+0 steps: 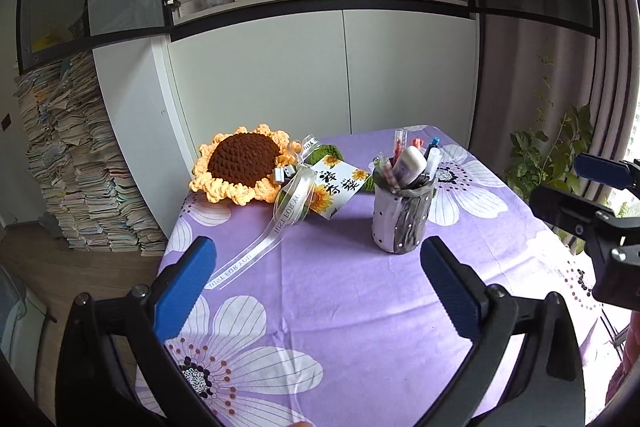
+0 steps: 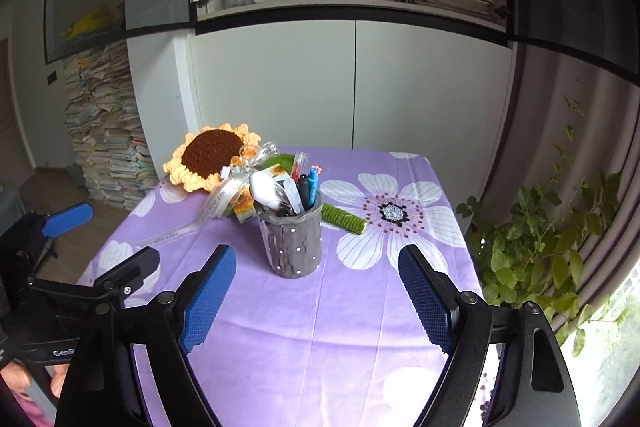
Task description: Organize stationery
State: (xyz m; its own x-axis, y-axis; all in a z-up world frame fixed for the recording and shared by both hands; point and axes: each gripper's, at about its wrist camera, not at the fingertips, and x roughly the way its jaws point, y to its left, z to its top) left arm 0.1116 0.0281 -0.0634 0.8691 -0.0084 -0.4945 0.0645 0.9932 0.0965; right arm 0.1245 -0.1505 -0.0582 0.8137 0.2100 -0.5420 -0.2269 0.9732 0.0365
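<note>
A grey, lumpy pen holder (image 1: 402,215) (image 2: 292,239) stands upright on the purple flowered tablecloth (image 1: 352,299) (image 2: 320,327). It holds several pens (image 2: 310,187) and a white correction-tape case (image 1: 410,163) (image 2: 266,191). My left gripper (image 1: 318,245) hovers open over the cloth, nearer than the holder and a little to its left, with nothing between its blue pads (image 1: 188,283). My right gripper (image 2: 317,253) is open too and hangs empty in front of the holder, short of it. Each gripper shows at the edge of the other's view: the right gripper (image 1: 568,183), the left gripper (image 2: 108,239).
A crochet sunflower (image 1: 244,163) (image 2: 210,157) with a ribbon (image 1: 280,223), a card (image 1: 338,189) and a green stem (image 2: 344,217) lies behind the holder. A white cabinet (image 2: 352,87) backs the table. Stacked papers (image 1: 80,163) stand left, a leafy plant (image 2: 532,247) right.
</note>
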